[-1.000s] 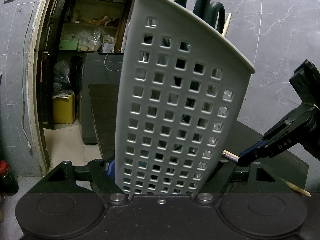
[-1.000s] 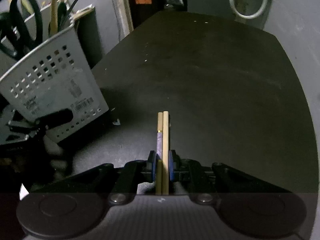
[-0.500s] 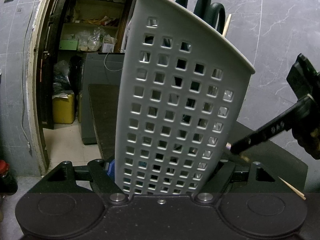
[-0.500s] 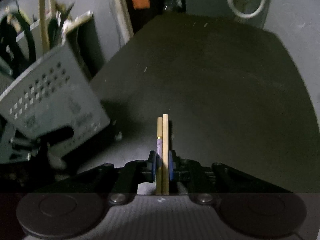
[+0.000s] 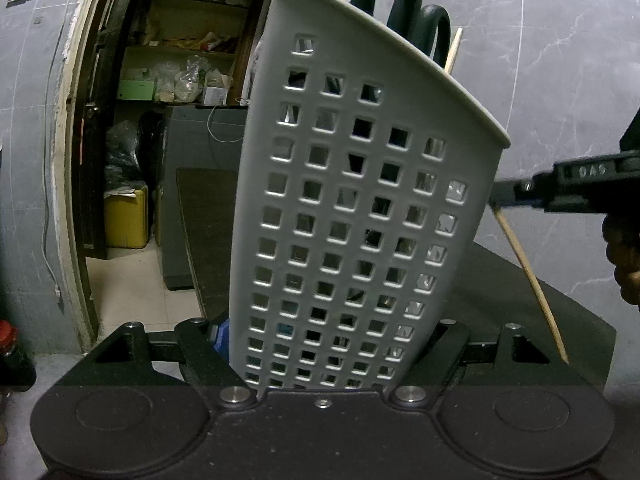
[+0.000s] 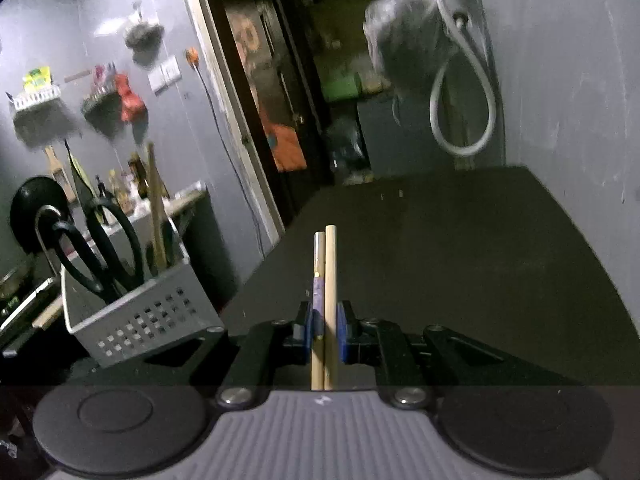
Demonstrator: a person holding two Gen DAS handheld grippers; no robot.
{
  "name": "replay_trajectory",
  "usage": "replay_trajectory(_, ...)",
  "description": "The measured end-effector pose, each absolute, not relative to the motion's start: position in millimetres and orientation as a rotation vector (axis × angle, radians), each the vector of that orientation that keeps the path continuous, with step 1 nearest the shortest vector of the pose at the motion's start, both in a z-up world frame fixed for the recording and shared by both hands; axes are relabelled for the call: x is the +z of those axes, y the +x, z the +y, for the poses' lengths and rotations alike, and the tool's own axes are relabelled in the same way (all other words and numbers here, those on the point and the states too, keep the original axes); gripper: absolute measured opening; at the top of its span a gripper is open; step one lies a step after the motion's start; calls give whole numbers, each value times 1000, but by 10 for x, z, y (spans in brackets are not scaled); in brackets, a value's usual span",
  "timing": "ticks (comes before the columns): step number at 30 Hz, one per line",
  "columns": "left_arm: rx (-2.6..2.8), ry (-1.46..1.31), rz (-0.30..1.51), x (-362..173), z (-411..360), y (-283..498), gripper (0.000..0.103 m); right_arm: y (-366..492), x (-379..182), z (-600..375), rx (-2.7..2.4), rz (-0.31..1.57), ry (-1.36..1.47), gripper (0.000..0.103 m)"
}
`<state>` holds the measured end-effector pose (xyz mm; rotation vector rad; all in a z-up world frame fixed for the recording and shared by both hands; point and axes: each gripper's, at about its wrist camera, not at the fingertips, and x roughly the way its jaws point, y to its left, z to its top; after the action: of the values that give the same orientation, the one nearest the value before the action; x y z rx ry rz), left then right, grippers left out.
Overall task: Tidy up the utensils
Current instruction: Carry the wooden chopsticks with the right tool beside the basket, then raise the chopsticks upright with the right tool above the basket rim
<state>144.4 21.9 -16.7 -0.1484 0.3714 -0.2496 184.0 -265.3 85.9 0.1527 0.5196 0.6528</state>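
Observation:
My left gripper (image 5: 324, 344) is shut on a white perforated utensil holder (image 5: 360, 216) and holds it tilted. Black scissors (image 5: 404, 4) and a wooden stick (image 5: 454, 50) stand in it. The holder (image 6: 140, 312) also shows at the lower left of the right wrist view with the scissors (image 6: 100, 248) in it. My right gripper (image 6: 325, 330) is shut on a pair of wooden chopsticks (image 6: 325, 280), level above the dark table (image 6: 460, 248). In the left wrist view the right gripper (image 5: 504, 200) sits beside the holder's right rim and the chopsticks (image 5: 532, 284) hang down from it.
A doorway (image 5: 160, 120) with shelves and a yellow can (image 5: 126, 216) lies behind the holder. A grey hose (image 6: 464, 92) hangs on the wall past the table's far end. Racks with bottles (image 6: 116, 96) hang on the left wall.
My right gripper has risen from near the table to the height of the holder's rim, tilting the chopsticks from flat to steeply hanging. The left gripper and holder have stayed still.

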Motion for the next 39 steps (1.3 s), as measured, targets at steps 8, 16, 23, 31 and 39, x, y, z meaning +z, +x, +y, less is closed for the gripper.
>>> replay_trajectory(8, -250, -143, 374, -156, 220, 1441, 79, 1903, 912, -2774, 654, 376, 224, 14)
replay_trajectory(16, -250, -143, 374, -158, 219, 1441, 79, 1814, 1030, -2764, 644, 327, 218, 14)
replay_trajectory(23, -252, -146, 373, -159, 218, 1441, 79, 1755, 1272, -2724, 626, 268, 184, 14)
replay_trajectory(31, -252, -145, 373, -161, 216, 1441, 79, 1704, 1696, -2688, 624, 208, 150, 14)
replay_trajectory(39, -252, -144, 374, -161, 215, 1441, 79, 1595, 2108, -2601, 673, 157, 141, 14)
